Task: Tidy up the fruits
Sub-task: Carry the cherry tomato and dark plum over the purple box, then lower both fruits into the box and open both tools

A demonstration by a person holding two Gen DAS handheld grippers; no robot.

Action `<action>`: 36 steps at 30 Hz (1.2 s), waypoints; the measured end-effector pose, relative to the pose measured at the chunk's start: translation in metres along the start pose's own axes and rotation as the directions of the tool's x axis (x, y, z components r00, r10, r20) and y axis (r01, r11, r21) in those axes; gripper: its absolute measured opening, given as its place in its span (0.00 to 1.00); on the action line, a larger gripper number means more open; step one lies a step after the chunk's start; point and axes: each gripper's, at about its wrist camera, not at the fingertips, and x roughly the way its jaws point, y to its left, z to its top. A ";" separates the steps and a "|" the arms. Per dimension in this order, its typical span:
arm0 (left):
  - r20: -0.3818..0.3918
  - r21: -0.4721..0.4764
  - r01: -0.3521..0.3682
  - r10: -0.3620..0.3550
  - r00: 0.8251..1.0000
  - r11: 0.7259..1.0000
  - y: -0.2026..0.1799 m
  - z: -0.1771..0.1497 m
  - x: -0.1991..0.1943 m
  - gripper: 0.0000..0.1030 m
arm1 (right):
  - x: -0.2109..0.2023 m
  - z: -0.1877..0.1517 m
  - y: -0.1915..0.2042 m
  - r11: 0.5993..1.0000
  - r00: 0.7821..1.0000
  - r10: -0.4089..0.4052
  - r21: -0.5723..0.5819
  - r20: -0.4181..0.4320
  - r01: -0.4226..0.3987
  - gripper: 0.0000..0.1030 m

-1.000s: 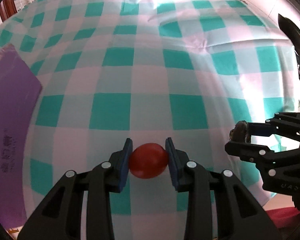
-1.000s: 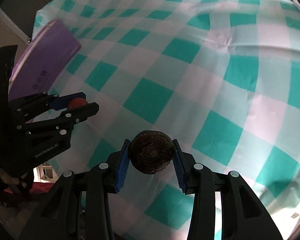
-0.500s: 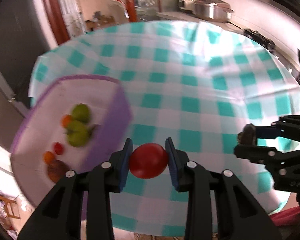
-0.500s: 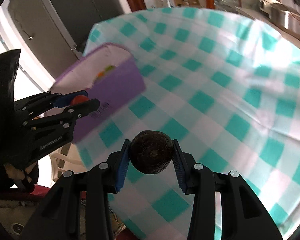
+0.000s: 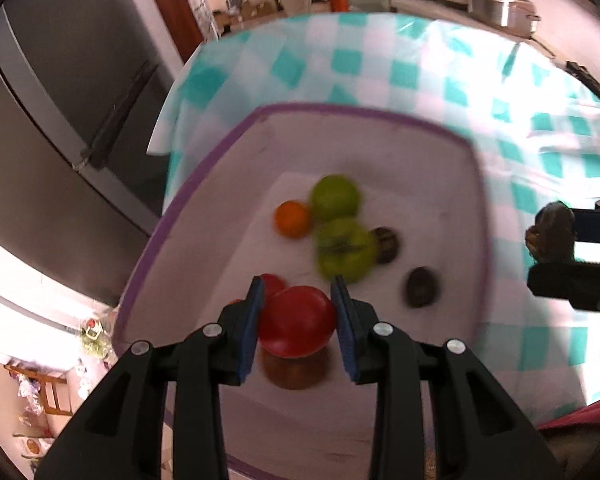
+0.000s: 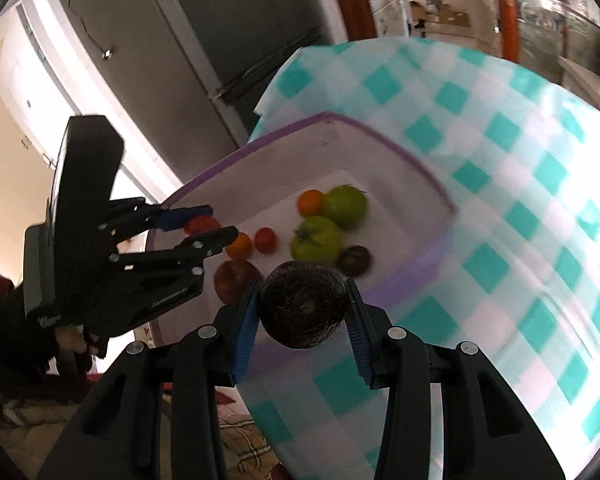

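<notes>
Tongs both grip fruit: our left tongs [image 5: 298,320] clamp a tomato [image 5: 297,321] above the purple bin [image 5: 340,113]; our right tongs [image 6: 303,312] clamp a brown fruit [image 6: 303,309].

Mounted behind each gripper's 2 fingers, angled steeply down, close above the purple-rimmed bin [image 5: 380,118] [image 6: 384,136], shared by both.
</notes>
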 end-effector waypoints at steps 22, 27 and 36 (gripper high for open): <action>-0.331 0.167 0.161 -0.099 0.939 0.973 0.052 0.011 0.123 0.35 | 0.173 0.019 0.051 0.971 0.833 -0.237 -0.135 -0.500 0.195 0.40; -0.334 0.160 0.179 -0.118 0.935 0.971 0.057 0.009 0.122 0.39 | 0.175 0.018 0.049 0.969 0.828 -0.245 -0.117 -0.505 0.216 0.41; -0.186 0.144 0.223 -0.195 0.963 0.964 0.065 0.012 0.086 0.78 | 0.163 0.032 0.044 0.970 0.864 -0.238 -0.064 -0.445 0.235 0.73</action>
